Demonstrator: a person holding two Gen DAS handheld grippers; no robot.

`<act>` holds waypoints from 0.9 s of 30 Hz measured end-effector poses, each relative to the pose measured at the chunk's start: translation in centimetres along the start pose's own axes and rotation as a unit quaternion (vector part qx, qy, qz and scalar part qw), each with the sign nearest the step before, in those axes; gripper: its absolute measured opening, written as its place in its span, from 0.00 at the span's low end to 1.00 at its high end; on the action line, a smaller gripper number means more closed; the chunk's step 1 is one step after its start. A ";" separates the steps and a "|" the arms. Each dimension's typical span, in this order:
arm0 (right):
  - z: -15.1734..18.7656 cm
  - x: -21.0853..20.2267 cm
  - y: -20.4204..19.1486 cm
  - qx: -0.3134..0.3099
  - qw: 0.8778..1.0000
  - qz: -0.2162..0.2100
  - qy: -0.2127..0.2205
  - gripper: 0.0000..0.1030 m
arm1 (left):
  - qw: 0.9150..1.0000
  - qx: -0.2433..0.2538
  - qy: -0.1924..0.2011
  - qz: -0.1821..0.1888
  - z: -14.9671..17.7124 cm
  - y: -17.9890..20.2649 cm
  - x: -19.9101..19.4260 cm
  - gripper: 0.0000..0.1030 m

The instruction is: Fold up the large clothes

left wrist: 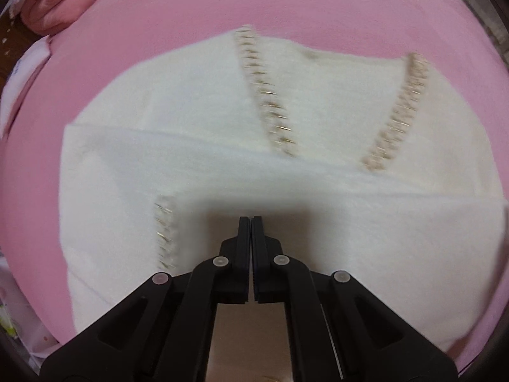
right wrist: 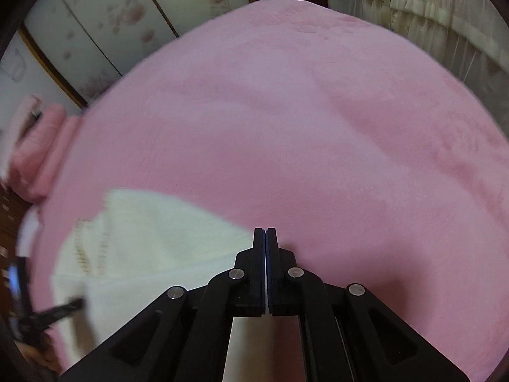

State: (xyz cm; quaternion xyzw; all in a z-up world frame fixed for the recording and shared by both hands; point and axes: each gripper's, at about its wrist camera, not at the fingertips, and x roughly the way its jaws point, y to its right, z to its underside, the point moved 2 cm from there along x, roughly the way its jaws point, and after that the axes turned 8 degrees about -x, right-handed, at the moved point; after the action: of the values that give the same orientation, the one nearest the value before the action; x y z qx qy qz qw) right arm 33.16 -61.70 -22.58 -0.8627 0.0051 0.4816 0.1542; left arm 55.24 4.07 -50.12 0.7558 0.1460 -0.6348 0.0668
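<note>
From my left wrist camera I look almost straight down on the white garment (left wrist: pixel 191 121), a fuzzy knit lying flat on the pink blanket (left wrist: pixel 318 6) that covers the bed. It fills the middle of the view, and its long axis seems to run from about 8 o'clock to 2 o'clock, though blur keeps me from being sure. Two bands of beige fringed trim (left wrist: pixel 265 92) slant across its upper part, one from 11 o'clock down toward the centre, the other at 2 o'clock, and they draw together toward the near side like an open V. A shorter strip of the same trim stands upright at 8 o'clock, just beside my left gripper (left wrist: pixel 251 219). That gripper is above the cloth with its jaws pressed together and nothing between them. A fold line crosses the garment from 9 to 3 o'clock, just beyond the tips. From my right wrist camera the right gripper (right wrist: pixel 265 229) is likewise closed and empty, over bare blanket, with the garment at 8 o'clock. A pink pillow (right wrist: pixel 35 152) lies at 9 o'clock and pale curtains (right wrist: pixel 413 3) hang at 1 o'clock.
</note>
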 end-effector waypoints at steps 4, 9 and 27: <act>3.7 0.2 -4.8 0.022 0.993 -0.105 -0.050 0.00 | 0.999 0.011 -0.023 0.037 1.4 2.2 -0.7 0.01; 7.4 1.5 -6.8 0.009 0.991 -0.085 -0.103 0.00 | 0.997 -0.013 -0.046 -0.053 0.0 -0.9 1.2 0.01; 11.8 -11.1 0.7 0.053 0.990 0.065 -0.117 0.03 | 0.995 -0.088 -0.049 -0.008 4.7 -9.6 -4.5 0.01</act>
State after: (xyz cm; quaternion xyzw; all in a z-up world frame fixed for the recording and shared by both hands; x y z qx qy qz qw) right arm 17.31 -60.76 -19.32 -0.7890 0.0685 0.5872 0.1672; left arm 47.19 11.18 -45.73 0.7140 0.2043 -0.6560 0.1348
